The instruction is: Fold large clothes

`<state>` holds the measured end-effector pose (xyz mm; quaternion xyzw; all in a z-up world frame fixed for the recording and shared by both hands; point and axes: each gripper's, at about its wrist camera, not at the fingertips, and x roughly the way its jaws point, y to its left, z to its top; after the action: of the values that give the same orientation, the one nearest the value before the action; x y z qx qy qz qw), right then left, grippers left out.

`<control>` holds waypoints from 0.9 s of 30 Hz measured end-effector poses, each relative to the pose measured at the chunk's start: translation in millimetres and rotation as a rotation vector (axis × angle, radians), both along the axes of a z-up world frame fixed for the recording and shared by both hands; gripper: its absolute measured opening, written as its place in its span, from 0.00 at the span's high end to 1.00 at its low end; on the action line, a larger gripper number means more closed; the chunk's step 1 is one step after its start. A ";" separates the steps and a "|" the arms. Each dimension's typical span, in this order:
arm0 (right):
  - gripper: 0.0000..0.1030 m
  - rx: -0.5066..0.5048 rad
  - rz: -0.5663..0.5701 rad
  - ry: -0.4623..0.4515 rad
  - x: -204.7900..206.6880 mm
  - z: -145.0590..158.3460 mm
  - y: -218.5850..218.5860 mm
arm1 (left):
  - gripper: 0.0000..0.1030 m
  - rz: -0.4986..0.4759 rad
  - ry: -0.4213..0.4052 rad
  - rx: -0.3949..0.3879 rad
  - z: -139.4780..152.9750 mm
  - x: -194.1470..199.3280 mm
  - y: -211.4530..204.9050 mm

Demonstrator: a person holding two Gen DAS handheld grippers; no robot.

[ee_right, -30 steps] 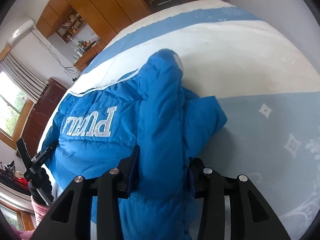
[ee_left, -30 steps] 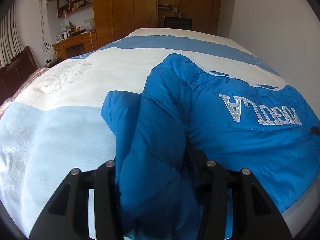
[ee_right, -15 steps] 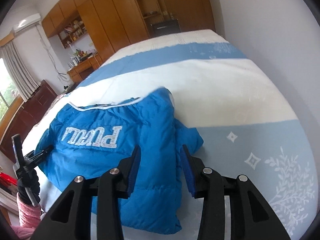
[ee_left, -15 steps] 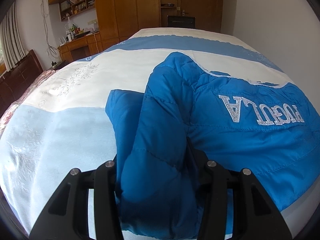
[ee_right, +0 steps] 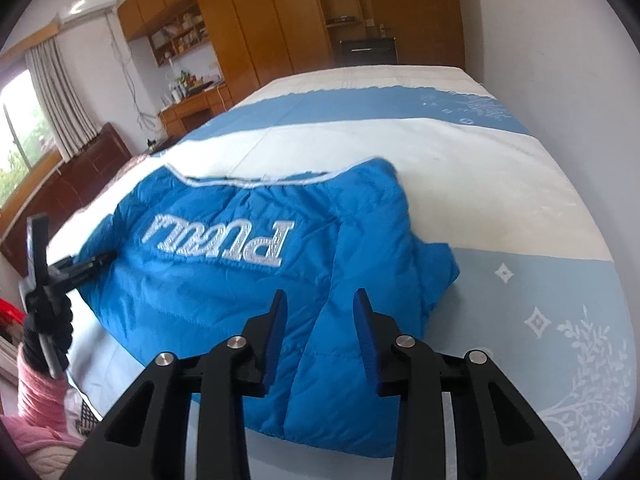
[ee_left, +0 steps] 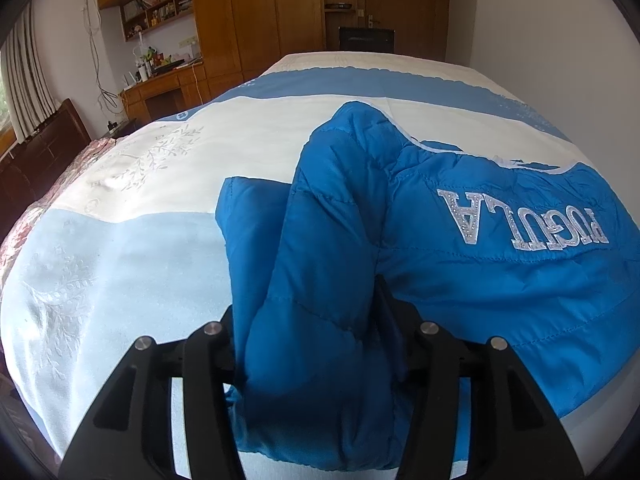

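Note:
A blue puffer jacket (ee_left: 500,280) with silver letters on its back lies on the bed (ee_left: 120,260). My left gripper (ee_left: 310,316) is shut on a thick fold of the jacket's left sleeve side, which bulges between and over the fingers. In the right wrist view the jacket (ee_right: 208,280) lies flat with its right sleeve folded over. My right gripper (ee_right: 320,320) is open and empty, raised above the jacket's near right part. The left gripper also shows in the right wrist view (ee_right: 92,264) at the jacket's left edge.
The bed cover has white, light blue and darker blue bands. A white wall (ee_right: 560,40) runs along the bed's right side. Wooden wardrobes (ee_left: 260,20) and a desk (ee_left: 168,84) stand beyond the bed. Pink cloth (ee_right: 36,420) lies at the lower left.
My right gripper has let go of the sleeve fold and drawn back and up from the jacket. The left gripper keeps its hold and has barely moved.

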<state>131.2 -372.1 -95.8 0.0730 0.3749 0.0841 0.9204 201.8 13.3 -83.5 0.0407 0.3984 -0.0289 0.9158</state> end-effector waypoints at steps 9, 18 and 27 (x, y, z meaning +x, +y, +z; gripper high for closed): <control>0.70 -0.049 -0.017 0.027 5.3 -22.1 8.1 | 0.30 0.018 -0.069 0.072 13.5 -17.5 -4.5; 0.70 -0.034 -0.019 0.017 -2.0 -22.7 3.1 | 0.28 0.020 -0.050 0.048 28.1 -46.1 -8.7; 0.70 -0.037 -0.015 0.013 -9.8 -19.9 -7.8 | 0.22 0.062 0.064 -0.115 13.3 -59.4 3.9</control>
<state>121.4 -379.9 -115.7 0.0593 0.3816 0.0698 0.9198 142.4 17.2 -70.1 -0.0250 0.4263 -0.0247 0.9039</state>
